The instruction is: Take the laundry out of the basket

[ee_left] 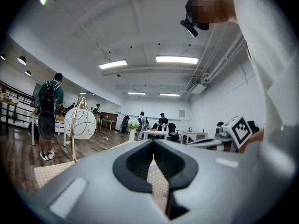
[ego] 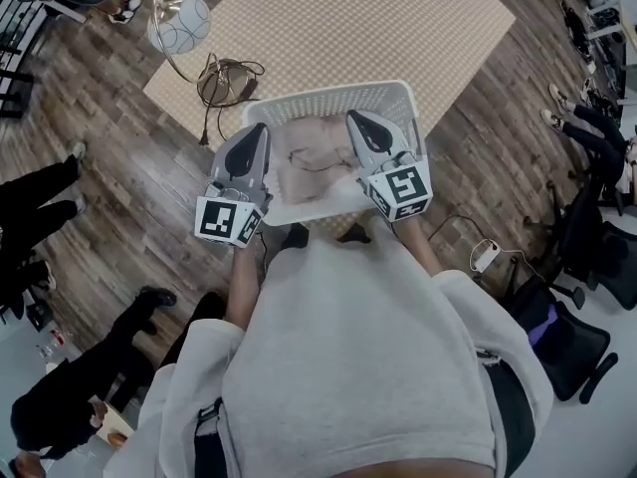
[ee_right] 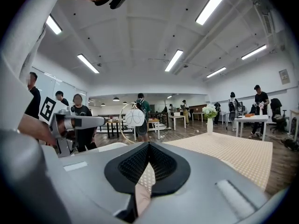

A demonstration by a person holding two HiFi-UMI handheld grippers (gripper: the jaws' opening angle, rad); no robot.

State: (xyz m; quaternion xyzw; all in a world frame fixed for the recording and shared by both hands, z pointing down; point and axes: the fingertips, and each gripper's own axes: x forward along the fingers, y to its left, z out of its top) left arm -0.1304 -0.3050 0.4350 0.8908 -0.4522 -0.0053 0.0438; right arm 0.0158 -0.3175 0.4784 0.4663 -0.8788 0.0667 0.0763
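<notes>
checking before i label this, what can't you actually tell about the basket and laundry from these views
- Garment count: the head view shows the laundry as one pale pink heap in the basket. The left gripper and right gripper cover its sides.
- Contact: from above, the height of the shut grippers over the laundry can't be judged.
- Gripper views: each gripper's own body hides the basket. Only a pink sliver shows below the right one's tips.

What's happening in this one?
A person stands over a white basket on the floor, with a tool in each hand. The left tool and the right tool are both shut and empty, poised over the basket. The pinkish laundry lies inside, not yet picked up.
</notes>
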